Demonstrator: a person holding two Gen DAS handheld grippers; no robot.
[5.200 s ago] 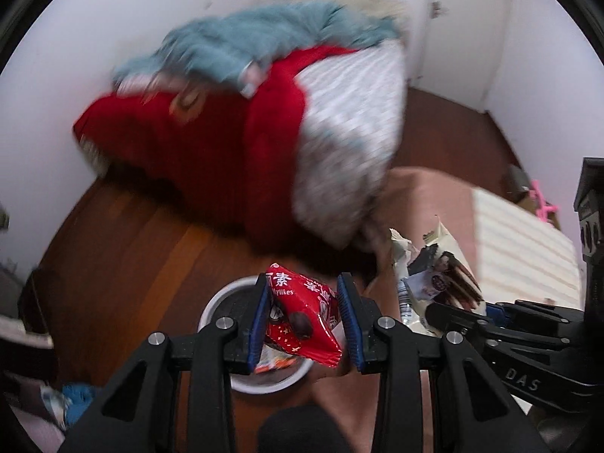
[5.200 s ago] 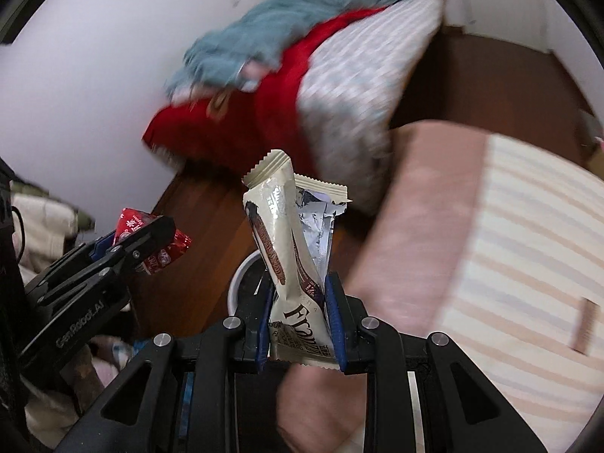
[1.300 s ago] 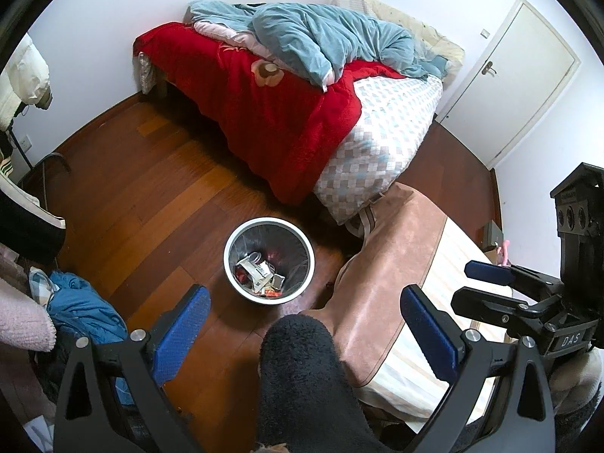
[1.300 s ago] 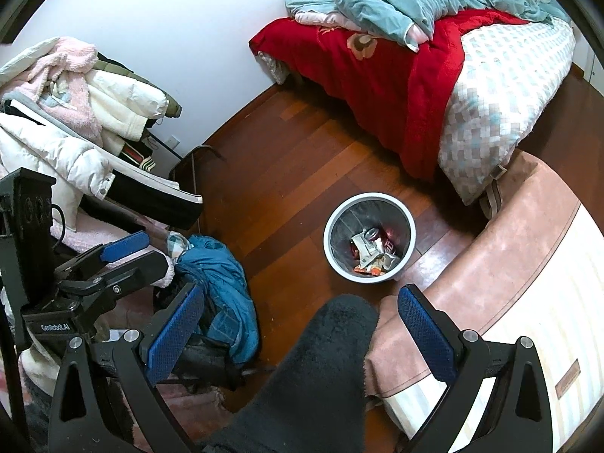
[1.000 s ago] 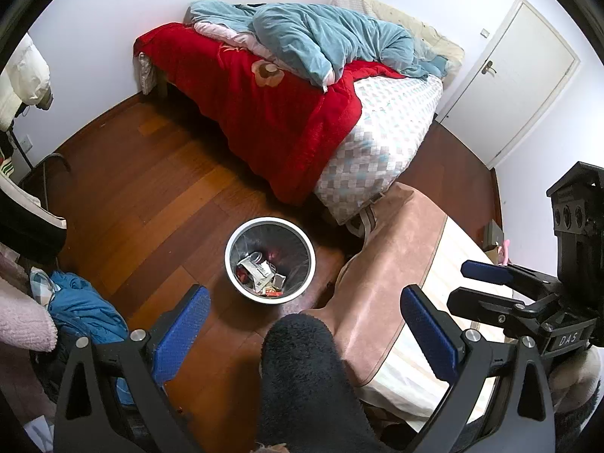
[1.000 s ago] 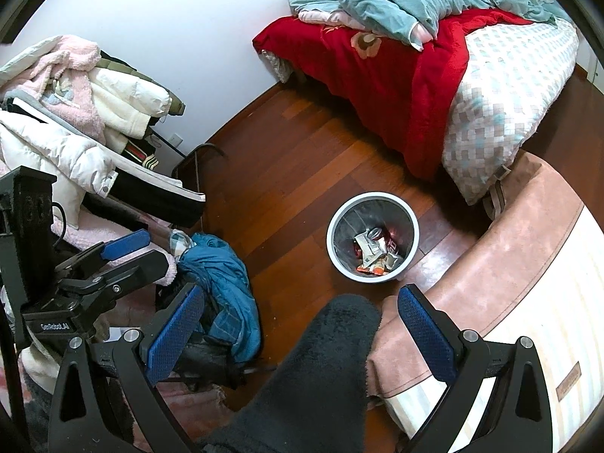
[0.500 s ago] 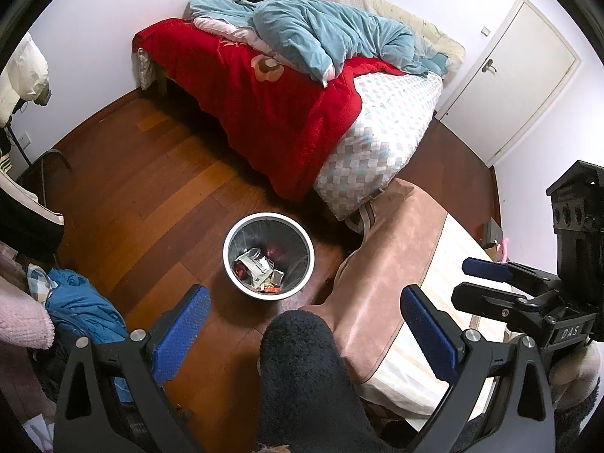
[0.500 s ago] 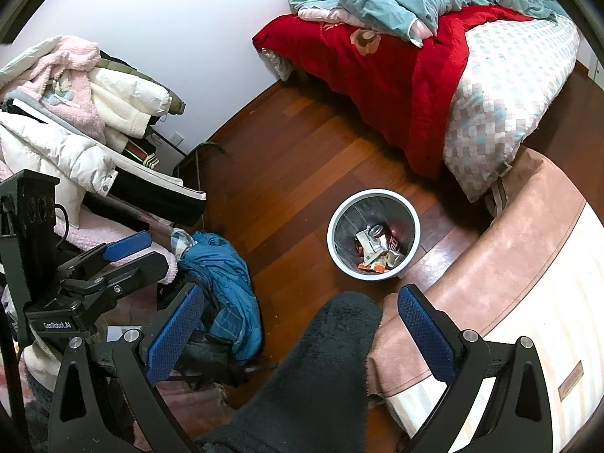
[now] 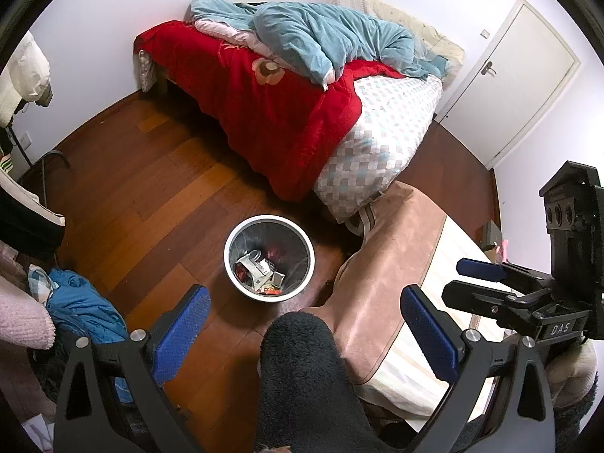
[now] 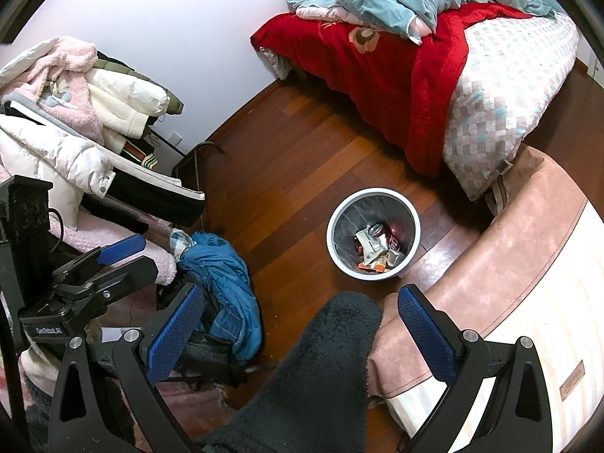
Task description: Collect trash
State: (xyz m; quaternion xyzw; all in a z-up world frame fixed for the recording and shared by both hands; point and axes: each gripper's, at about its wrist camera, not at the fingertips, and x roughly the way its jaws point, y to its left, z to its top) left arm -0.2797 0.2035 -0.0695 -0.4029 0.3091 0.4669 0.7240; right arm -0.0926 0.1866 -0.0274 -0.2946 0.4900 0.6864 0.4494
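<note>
A round white waste bin [image 9: 230, 245] [image 10: 332, 239] stands on the wooden floor below both grippers, with several wrappers [image 9: 256, 270] [image 10: 373, 251] and a red can inside. My left gripper [image 9: 302, 324] hangs high above it, wide open, nothing between its blue pads. My right gripper [image 10: 300, 321] is also wide open and empty, above the floor near the bin. Each gripper shows in the other's view: the right gripper [image 9: 479, 277] at the right edge, the left gripper [image 10: 124, 253] at the left edge.
A bed with a red blanket [image 9: 271, 113] and a teal duvet [image 9: 324, 37] lies beyond the bin. A pink-and-striped mattress [image 9: 392, 294] is to the right. Piled clothes [image 10: 68, 113] and a blue garment [image 10: 222, 271] lie left. A dark fuzzy sleeve [image 9: 302, 377] fills the bottom centre. A white door [image 9: 517, 83] is far right.
Five seconds ago each gripper was shut on a snack wrapper near the bin; now both are wide open, empty and high above it. Over the last second only slight drift.
</note>
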